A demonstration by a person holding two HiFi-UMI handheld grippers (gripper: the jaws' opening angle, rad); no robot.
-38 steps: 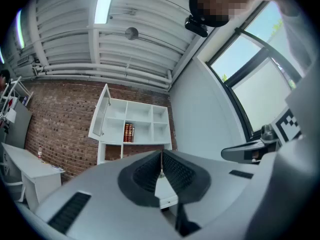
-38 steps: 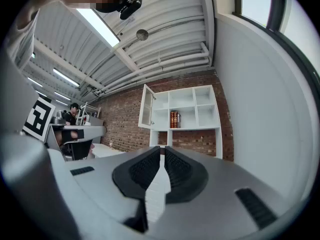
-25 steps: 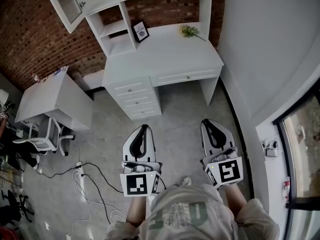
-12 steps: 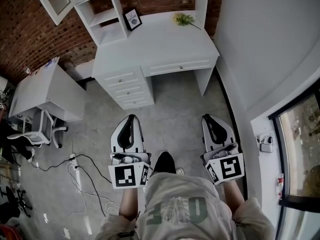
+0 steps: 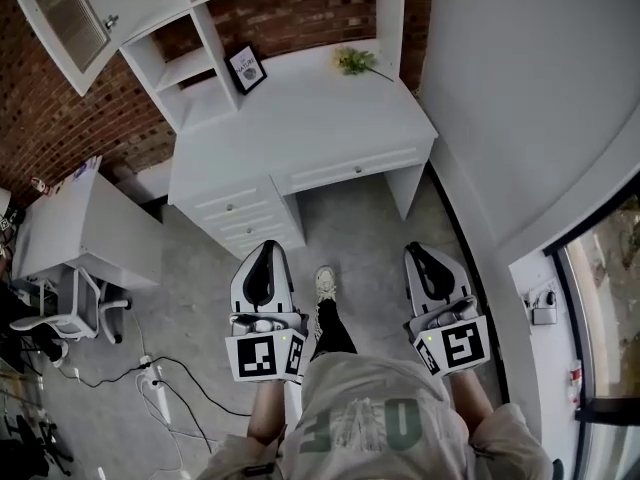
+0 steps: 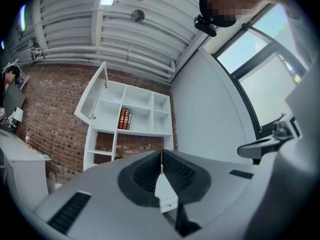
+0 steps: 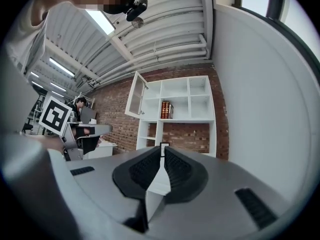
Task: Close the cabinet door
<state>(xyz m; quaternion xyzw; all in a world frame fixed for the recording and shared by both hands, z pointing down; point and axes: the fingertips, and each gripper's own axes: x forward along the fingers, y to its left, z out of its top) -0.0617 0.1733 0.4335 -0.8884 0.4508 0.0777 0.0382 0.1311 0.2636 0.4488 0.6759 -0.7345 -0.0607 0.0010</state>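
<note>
The white cabinet door [image 5: 65, 18] with its glass pane stands swung open at the top left of the shelf unit above the white desk [image 5: 300, 128]. It also shows in the left gripper view as the cabinet door [image 6: 92, 96] and in the right gripper view as the cabinet door [image 7: 135, 96]. Red books [image 6: 124, 119] stand in the compartment next to it. My left gripper [image 5: 263, 248] and right gripper [image 5: 418, 251] are held side by side over the floor, short of the desk, both shut with nothing in them. Far ahead of both is the door.
A framed picture [image 5: 245, 68] and a plant sprig [image 5: 357, 61] sit on the desk. At the left are a low white side desk [image 5: 80, 228], an office chair [image 5: 60, 303] and floor cables [image 5: 150, 368]. A white wall [image 5: 520, 118] runs along the right. Another person [image 7: 80, 104] sits far left.
The person has stepped toward the desk, one foot now forward between the grippers. Both grippers have come forward with them, and the desk and shelf unit look nearer.
</note>
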